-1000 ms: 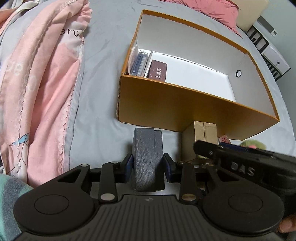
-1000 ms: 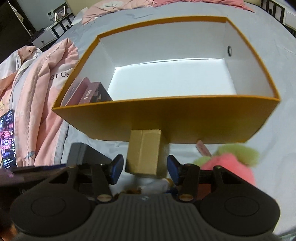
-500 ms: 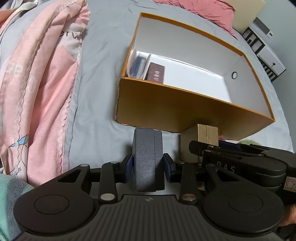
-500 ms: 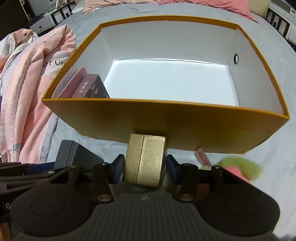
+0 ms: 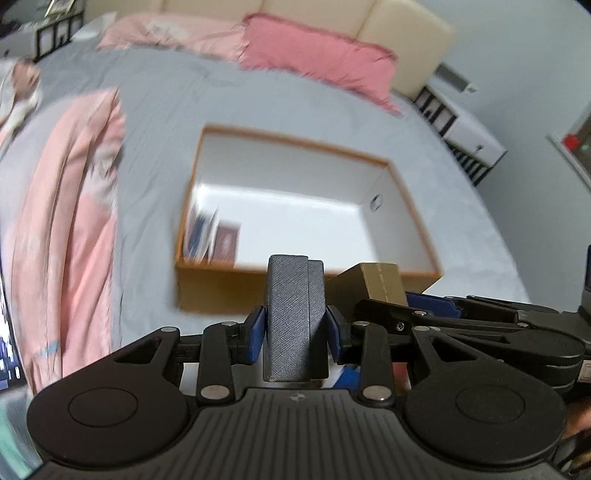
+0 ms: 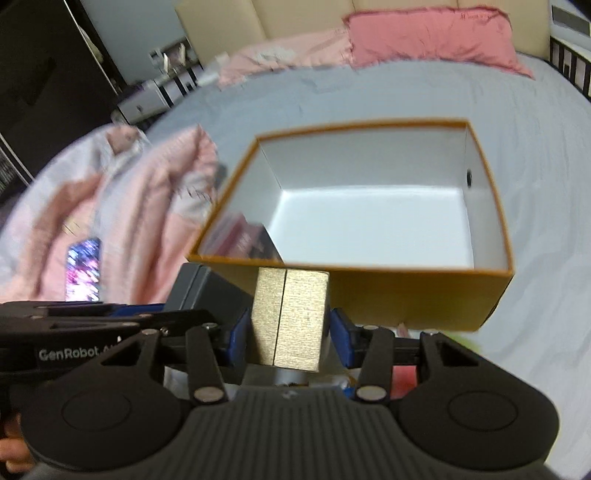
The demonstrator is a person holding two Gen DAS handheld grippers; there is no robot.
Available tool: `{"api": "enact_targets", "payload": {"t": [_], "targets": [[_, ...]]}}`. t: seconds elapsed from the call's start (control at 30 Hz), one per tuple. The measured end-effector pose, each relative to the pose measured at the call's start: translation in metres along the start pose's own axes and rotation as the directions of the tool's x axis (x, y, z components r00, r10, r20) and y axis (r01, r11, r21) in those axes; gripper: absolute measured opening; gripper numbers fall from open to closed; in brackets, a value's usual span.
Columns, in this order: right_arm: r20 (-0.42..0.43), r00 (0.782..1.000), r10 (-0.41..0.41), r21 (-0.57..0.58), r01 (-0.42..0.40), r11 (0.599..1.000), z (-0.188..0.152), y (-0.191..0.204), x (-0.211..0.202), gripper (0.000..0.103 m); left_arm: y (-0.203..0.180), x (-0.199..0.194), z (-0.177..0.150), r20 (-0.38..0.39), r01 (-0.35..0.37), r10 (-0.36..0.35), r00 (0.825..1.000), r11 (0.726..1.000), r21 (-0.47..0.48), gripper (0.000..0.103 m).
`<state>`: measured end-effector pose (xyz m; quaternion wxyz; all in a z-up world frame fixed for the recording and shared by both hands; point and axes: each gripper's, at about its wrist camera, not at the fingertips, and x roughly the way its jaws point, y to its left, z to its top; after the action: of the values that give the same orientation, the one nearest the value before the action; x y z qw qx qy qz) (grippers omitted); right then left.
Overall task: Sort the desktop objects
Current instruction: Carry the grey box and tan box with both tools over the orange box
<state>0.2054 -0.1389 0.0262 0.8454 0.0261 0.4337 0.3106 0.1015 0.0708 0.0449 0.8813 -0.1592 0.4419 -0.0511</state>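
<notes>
orange box: 1 | gray case: 1 | gold case: 1 | booklets in box: blurred, uncounted | pink pillows: 2 | phone: 1

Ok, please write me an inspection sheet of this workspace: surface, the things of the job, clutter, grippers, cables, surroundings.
Surface: grey bed sheet, smooth around the box.
Job's things: open orange cardboard box with white inside; booklets stand at its left end; textured grey case; gold ribbed box.
Clutter: pink quilt; lit phone lying on it; something pink under the right gripper, unclear.
Grippers: left gripper shut on the grey case; right gripper shut on the gold box; both held before the orange box.
Cables: nothing seen.
Surroundings: pink pillows, cream headboard, white side cabinet.
</notes>
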Motion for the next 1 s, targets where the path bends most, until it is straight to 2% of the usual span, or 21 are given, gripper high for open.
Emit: {"api": "enact_targets", "payload": {"t": [0.17, 0.23, 0.33, 0.5, 0.63, 0.73, 1.0], "targets": [[0.095, 0.995, 0.016, -0.007, -0.015, 1.0, 0.028, -0.005, -0.02, 0.05, -0.003, -0.013, 0.041, 0.109, 0.016, -0.018, 0.994, 1.0, 0.018, 0.039], [0.121, 0.993, -0.002, -0.006, 0.002, 1.0, 0.04, -0.008, -0.019, 0.05, -0.002, -0.005, 0.057, 0.115, 0.027, -0.029, 0.993, 0.999, 0.024, 0.039], [0.123, 0.992, -0.013, 0.02, 0.01, 1.0, 0.058, -0.017, -0.003, 0.05, 0.002, 0.023, 0.077, 0.066, 0.035, -0.036, 0.997, 0.999, 0.019, 0.039], [0.041, 0.999, -0.024, 0.077, 0.02, 0.997, 0.071, -0.039, 0.037, 0.05, 0.002, 0.078, 0.084, -0.058, -0.009, 0.013, 0.998, 0.997, 0.071, 0.039], [-0.042, 0.999, -0.021, 0.138, 0.026, 0.99, 0.068, -0.056, 0.072, 0.05, 0.002, 0.112, 0.077, -0.125, -0.059, 0.072, 0.99, 0.992, 0.108, 0.039], [-0.089, 0.996, -0.009, 0.18, 0.025, 0.983, 0.065, -0.066, 0.094, 0.05, 0.003, 0.128, 0.074, -0.165, -0.067, 0.084, 0.983, 0.992, 0.107, 0.039], [-0.153, 0.988, 0.012, 0.239, 0.025, 0.971, 0.057, -0.081, 0.124, 0.05, 0.009, 0.148, 0.066, -0.246, -0.108, 0.142, 0.959, 0.983, 0.146, 0.039]]}}
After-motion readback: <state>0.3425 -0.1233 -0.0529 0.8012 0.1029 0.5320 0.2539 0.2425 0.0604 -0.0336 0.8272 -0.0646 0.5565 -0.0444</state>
